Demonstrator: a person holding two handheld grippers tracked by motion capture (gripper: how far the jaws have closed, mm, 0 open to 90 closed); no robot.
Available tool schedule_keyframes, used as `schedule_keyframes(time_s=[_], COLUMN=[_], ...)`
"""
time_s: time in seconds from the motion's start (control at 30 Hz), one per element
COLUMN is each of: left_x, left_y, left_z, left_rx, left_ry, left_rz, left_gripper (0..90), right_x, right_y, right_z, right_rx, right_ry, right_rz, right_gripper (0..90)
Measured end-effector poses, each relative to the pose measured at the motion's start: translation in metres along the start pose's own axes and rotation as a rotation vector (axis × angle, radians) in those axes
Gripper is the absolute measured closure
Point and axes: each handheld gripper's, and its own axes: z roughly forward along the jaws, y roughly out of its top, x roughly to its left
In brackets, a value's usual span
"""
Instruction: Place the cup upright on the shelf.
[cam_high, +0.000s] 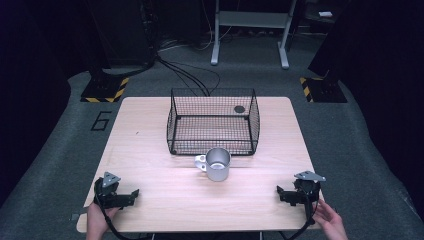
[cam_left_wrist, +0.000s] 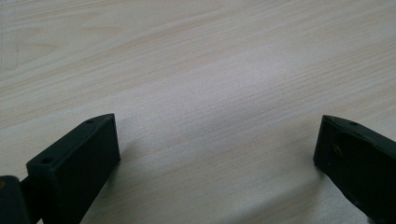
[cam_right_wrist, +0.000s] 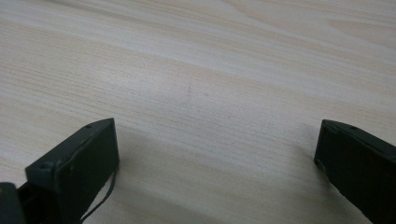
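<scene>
— Between our left gripper (cam_high: 134, 193) fingers (cam_left_wrist: 77, 158) we've got bare wood, nothing else. Jaws wide apart, tips low on the table (cam_high: 150, 150), holding nothing.

— Same w/ our right gripper (cam_high: 281, 192). Fingers (cam_right_wrist: 77, 158) spread wide, plain wood grain betw. them. A thin dark cord runs just under the left-hand finger in the right gripper view.

— From the high view: where's the metal cup (cam_high: 217, 164) rel. to our fingers?

— Ahead of both pairs and betw. them, well apart from each. It stands upright, open mouth up, handle on the side twd our left fingers.

— And the wire basket (cam_high: 213, 121)?

— Farther out beyond the cup, just behind it; can't tell if they touch. It's a black mesh basket, open at the top, w/ a small dark round thing (cam_high: 239, 109) at its far right corner; can't tell whether that's in it or behind it.

— Our hands?

— Left hand (cam_high: 96, 220) sits behind its gripper at the near table edge, right hand (cam_high: 327, 220) likewise at the near right corner. Both grippers lie near that edge w/ finger tips pointing inward at each other, grey plate on top of each, cables trailing off twd us.
</scene>
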Motion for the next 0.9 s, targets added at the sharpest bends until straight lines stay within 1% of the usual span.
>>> schedule_keyframes(time_s=[0.3, 0.33, 0.37, 0.4, 0.43, 0.47, 0.57, 0.6, 0.63, 0.67, 0.7, 0.73, 0.77, 0.8, 0.83, 0.87, 0.9], left_x=[0.0, 0.0, 0.0, 0.0, 0.0, 0.0, 0.001, 0.001, 0.001, 0.001, 0.0, 0.0, 0.0, 0.0, 0.0, 0.0, 0.0], left_y=[0.0, 0.0, 0.0, 0.0, 0.0, 0.0, 0.0, 0.0, 0.0, 0.0, 0.0, 0.0, 0.0, 0.0, 0.0, 0.0, 0.0], left_z=[0.0, 0.0, -0.001, -0.001, -0.001, -0.001, -0.001, -0.001, -0.001, -0.001, 0.0, 0.0, 0.0, 0.0, 0.0, 0.0, 0.0], left_rx=[0.003, 0.001, 0.011, 0.014, 0.014, 0.01, 0.013, 0.012, 0.012, 0.016, -0.002, -0.002, -0.002, -0.001, -0.002, -0.001, -0.004], left_ry=[-0.001, 0.001, -0.003, -0.003, -0.003, -0.003, -0.007, -0.007, -0.007, -0.009, 0.002, 0.002, 0.002, 0.002, 0.002, 0.002, 0.001], left_rz=[0.002, 0.002, 0.004, 0.005, 0.005, 0.002, 0.004, 0.004, 0.004, 0.003, -0.002, -0.002, -0.003, -0.001, -0.003, -0.001, -0.002], left_gripper=[0.3, 0.3, 0.3, 0.3, 0.3, 0.3, 0.3, 0.3, 0.3, 0.3, 0.3, 0.3, 0.3, 0.3, 0.3, 0.3, 0.3], right_x=[0.0, 0.001, 0.001, 0.0, 0.001, 0.0, 0.001, 0.003, 0.003, 0.005, 0.007, 0.008, 0.008, 0.011, 0.011, 0.014, 0.014], right_y=[0.0, 0.0, 0.0, -0.001, -0.001, -0.001, -0.001, -0.001, -0.001, -0.001, 0.0, 0.001, 0.001, 0.003, 0.003, 0.007, 0.007], right_z=[0.0, 0.0, 0.0, -0.001, -0.001, -0.002, -0.003, -0.004, -0.004, -0.004, -0.004, -0.004, -0.004, -0.005, -0.005, -0.007, -0.007], right_rx=[0.0, 0.005, 0.005, 0.0, -0.003, 0.0, 0.009, -0.003, -0.003, -0.014, -0.015, -0.007, -0.007, -0.012, -0.012, -0.021, -0.021], right_ry=[-0.001, -0.008, -0.008, 0.004, -0.001, -0.003, -0.003, -0.02, -0.02, -0.019, -0.008, 0.005, 0.005, 0.016, 0.016, 0.032, 0.032], right_rz=[-0.003, -0.003, -0.003, 0.001, 0.003, -0.016, -0.015, -0.025, -0.025, -0.026, -0.027, -0.019, -0.019, -0.019, -0.019, -0.028, -0.028], right_gripper=[0.0, 0.0, 0.0, 0.0, 0.0, 0.0, 0.8, 2.8, 2.8, 5.5, 4.3, 3.4, 3.4, 2.5, 2.5, 2.0, 2.0])
